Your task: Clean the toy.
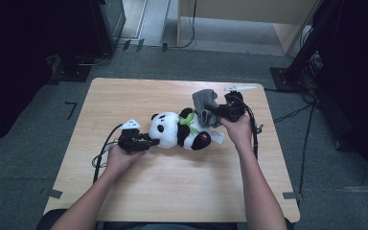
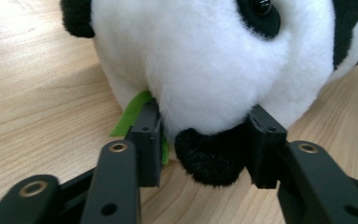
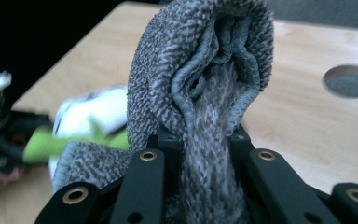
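The plush panda (image 1: pixel 177 129) lies on its side in the middle of the wooden surface (image 1: pixel 172 182), with its head toward the left hand-held gripper (image 1: pixel 149 142) and its feet toward the right one. In the left gripper view the left hand-held gripper has its jaws pressed on both sides of the panda's white muzzle (image 2: pixel 205 84), just above the black nose, and the plush bulges a little between the pads, so I judge it is a real grip. The right hand-held gripper (image 1: pixel 215 111) holds a grey towel cloth (image 3: pixel 200 84) above the panda's body; its jaws are closed narrow on a bunched fold of it. Both things look light and very soft. The panda will give way and change shape under pressure, so a hold on a thick stuffed part such as the head seems more sure than on a thin ear or the green ribbon (image 2: pixel 131 114). The cloth is limp and will hang and fold by itself; a hold on a gathered edge, as now, should keep it, but a loose single layer could slip out
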A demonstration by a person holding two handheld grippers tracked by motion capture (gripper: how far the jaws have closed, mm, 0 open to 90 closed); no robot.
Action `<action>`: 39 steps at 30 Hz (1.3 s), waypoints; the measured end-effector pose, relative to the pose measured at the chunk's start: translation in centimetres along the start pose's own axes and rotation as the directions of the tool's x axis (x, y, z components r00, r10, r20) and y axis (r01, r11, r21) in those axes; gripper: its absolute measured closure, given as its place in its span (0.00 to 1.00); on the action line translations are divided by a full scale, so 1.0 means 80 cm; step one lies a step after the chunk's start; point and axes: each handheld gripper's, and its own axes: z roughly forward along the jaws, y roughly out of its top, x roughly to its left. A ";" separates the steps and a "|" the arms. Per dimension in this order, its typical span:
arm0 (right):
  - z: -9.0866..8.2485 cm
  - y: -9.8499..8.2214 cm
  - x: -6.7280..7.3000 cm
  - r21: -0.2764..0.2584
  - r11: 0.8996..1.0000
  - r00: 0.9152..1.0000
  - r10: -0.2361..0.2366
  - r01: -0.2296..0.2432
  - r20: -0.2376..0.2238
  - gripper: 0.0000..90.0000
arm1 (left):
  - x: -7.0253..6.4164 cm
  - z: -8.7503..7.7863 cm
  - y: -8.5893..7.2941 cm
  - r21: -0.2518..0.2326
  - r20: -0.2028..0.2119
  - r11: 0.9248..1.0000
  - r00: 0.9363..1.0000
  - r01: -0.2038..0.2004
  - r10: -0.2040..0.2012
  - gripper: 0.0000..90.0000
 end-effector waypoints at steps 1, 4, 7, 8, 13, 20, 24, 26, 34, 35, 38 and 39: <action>0.003 0.001 -0.003 0.015 1.000 1.000 0.007 -0.007 0.012 0.84 | 0.001 0.000 0.000 -0.002 0.000 1.000 1.000 0.004 -0.004 0.65; 0.009 -0.003 -0.013 0.054 0.998 0.999 0.011 -0.013 0.035 0.84 | 0.000 0.000 0.000 -0.004 -0.005 1.000 1.000 0.004 -0.004 0.67; 0.007 -0.005 -0.018 0.090 0.996 0.998 0.010 -0.015 0.059 0.84 | 0.000 0.000 0.000 -0.003 -0.003 1.000 1.000 0.002 -0.002 0.67; 0.005 -0.006 -0.019 0.104 0.995 0.997 -0.001 -0.007 0.083 0.84 | 0.000 0.000 0.000 -0.003 -0.003 1.000 1.000 0.003 -0.003 0.67; -0.003 -0.017 -0.034 0.156 0.988 0.991 -0.005 -0.017 0.135 0.85 | 0.001 0.000 0.000 -0.001 0.000 1.000 1.000 0.000 0.000 0.67; -0.031 -0.013 -0.046 0.084 0.996 0.989 0.022 -0.034 0.144 0.84 | 0.000 0.000 -0.001 0.003 -0.003 1.000 1.000 -0.014 0.014 0.67; -0.038 0.002 -0.031 0.030 1.000 0.994 -0.010 0.007 0.110 0.84 | -0.001 -0.001 -0.001 0.003 -0.005 1.000 1.000 -0.014 0.014 0.67; -0.033 0.010 -0.018 0.009 1.000 0.997 -0.026 0.026 0.068 0.84 | 0.000 -0.001 -0.002 0.002 -0.004 1.000 1.000 -0.015 0.015 0.67; 0.014 0.020 0.001 0.113 0.992 0.998 -0.054 0.050 0.036 0.84 | 0.000 -0.001 -0.003 -0.001 -0.003 1.000 1.000 -0.014 0.014 0.66; 0.017 0.018 -0.001 0.125 0.991 0.999 -0.044 0.040 0.027 0.84 | 0.000 -0.001 -0.003 -0.002 -0.003 1.000 1.000 -0.013 0.013 0.66; 0.015 0.016 -0.005 0.142 0.989 0.998 -0.045 0.038 0.044 0.84 | 0.000 -0.001 -0.003 -0.003 -0.002 1.000 1.000 -0.015 0.015 0.66; 0.013 0.016 -0.006 0.151 0.988 0.997 -0.045 0.036 0.055 0.84 | 0.000 -0.001 -0.003 -0.003 -0.002 1.000 1.000 -0.016 0.016 0.66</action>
